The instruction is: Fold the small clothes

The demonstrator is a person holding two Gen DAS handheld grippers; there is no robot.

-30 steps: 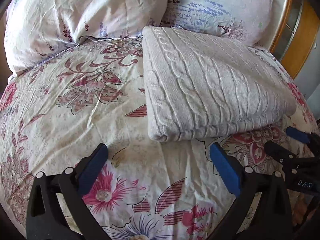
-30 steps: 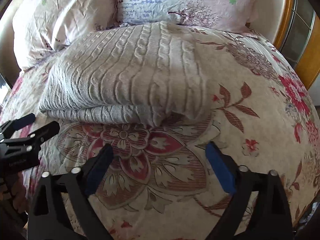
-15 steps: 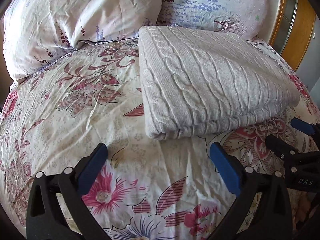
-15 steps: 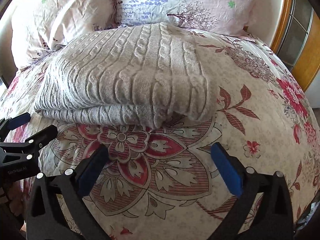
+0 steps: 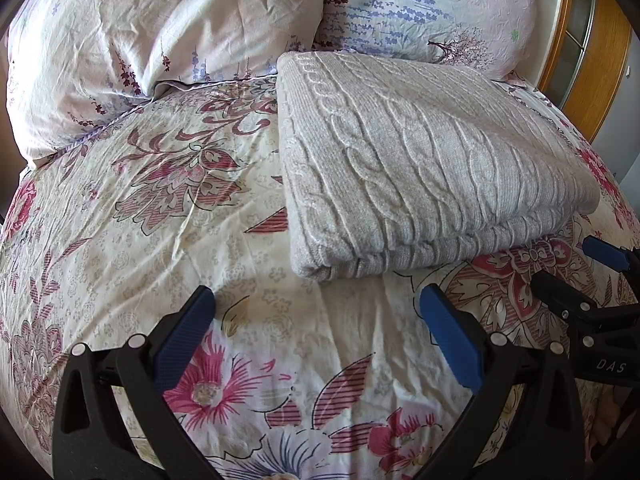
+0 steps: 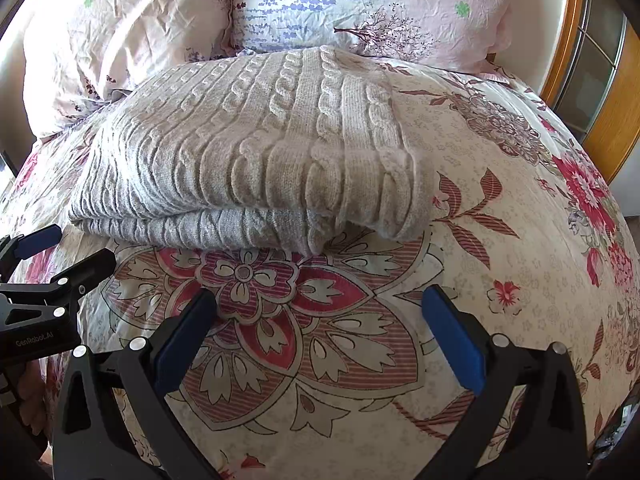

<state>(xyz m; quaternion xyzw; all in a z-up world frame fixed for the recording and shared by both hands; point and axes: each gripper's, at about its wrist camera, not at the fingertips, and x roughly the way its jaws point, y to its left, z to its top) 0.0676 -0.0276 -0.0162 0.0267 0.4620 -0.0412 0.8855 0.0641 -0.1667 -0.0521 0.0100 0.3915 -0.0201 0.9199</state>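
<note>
Sweater [image 5: 420,160] folded on bedspread [image 5: 160,240], pillows [image 5: 180,32] behind

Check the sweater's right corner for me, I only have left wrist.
Observer: In the right wrist view, the folded gray cable-knit sweater isn't flush at its near right corner. The top layer droops over the lower layers.
Operator: Right fingers on it?
Observer: No. The right gripper is open and short of the sweater. Only the floral duvet shows between its fingers.
</note>
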